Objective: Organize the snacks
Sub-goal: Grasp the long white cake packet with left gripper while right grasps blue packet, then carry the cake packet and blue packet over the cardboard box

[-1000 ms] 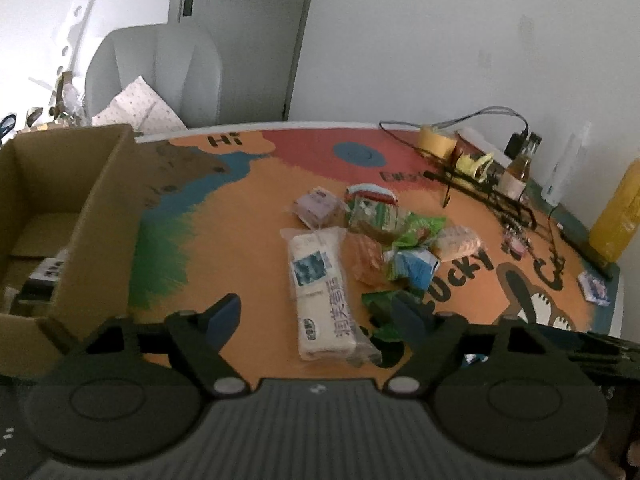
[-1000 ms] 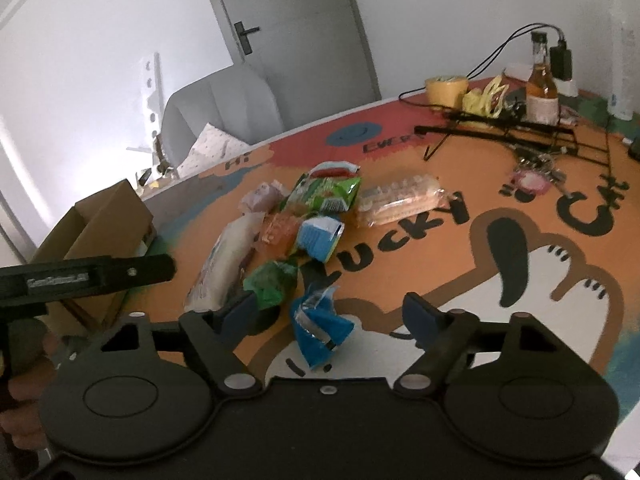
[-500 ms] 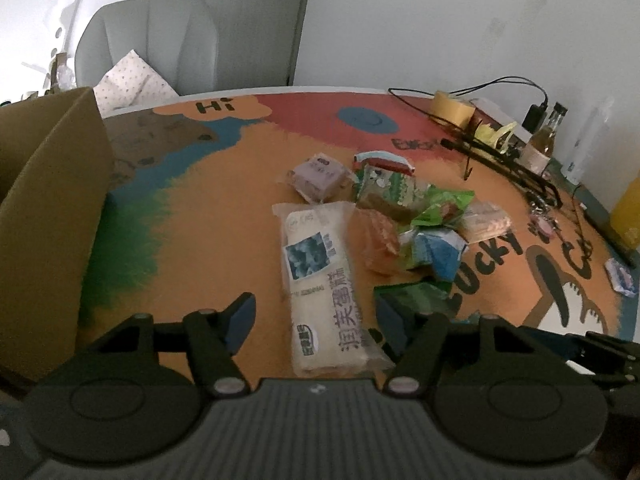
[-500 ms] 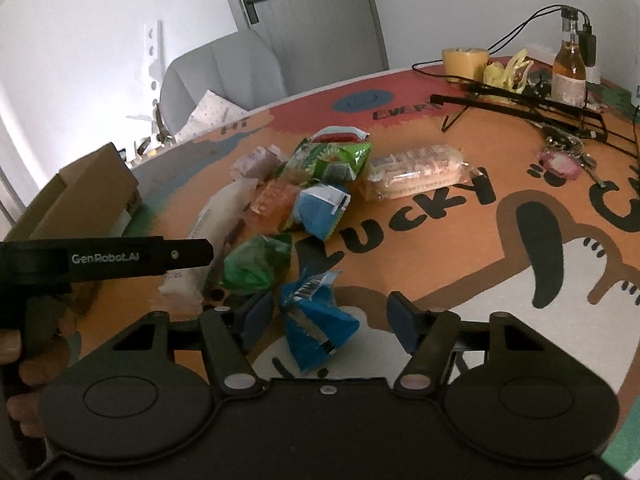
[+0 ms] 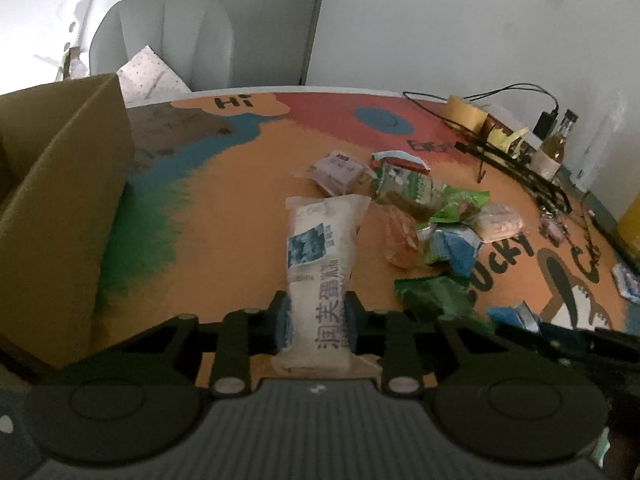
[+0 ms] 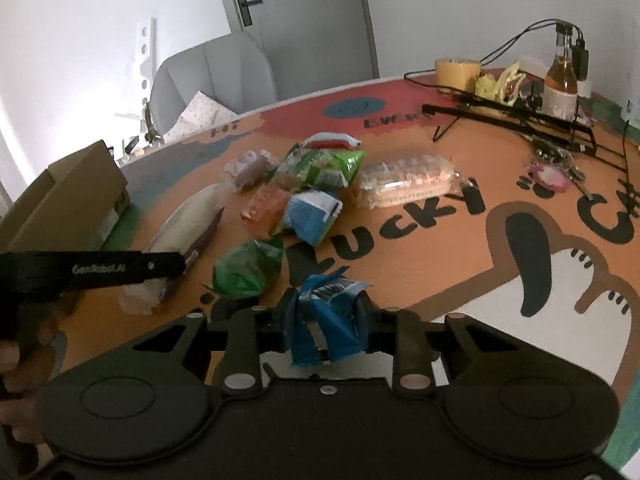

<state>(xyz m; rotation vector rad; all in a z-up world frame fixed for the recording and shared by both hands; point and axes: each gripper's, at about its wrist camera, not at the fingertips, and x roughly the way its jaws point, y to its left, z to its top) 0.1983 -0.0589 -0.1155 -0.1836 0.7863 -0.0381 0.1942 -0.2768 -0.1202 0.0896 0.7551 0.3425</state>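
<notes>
Matt black plastic forms the left claw point(image 5: 314, 322), ribbed grey behind it. The long white packet point(image 5: 320, 264) is crinkled, translucent film. Brown corrugated card makes the box point(image 5: 60, 208) at the left edge. The blue wrapper point(image 6: 326, 320) is glossy foil-like film. The printed tabletop point(image 6: 440, 260) cover looks matt, faintly textured.

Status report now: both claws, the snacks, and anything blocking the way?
Left claw just closed on long white packet. Right claw just closed on blue packet. Other snacks piled ahead; cardboard box at left, path unobstructed.
</notes>
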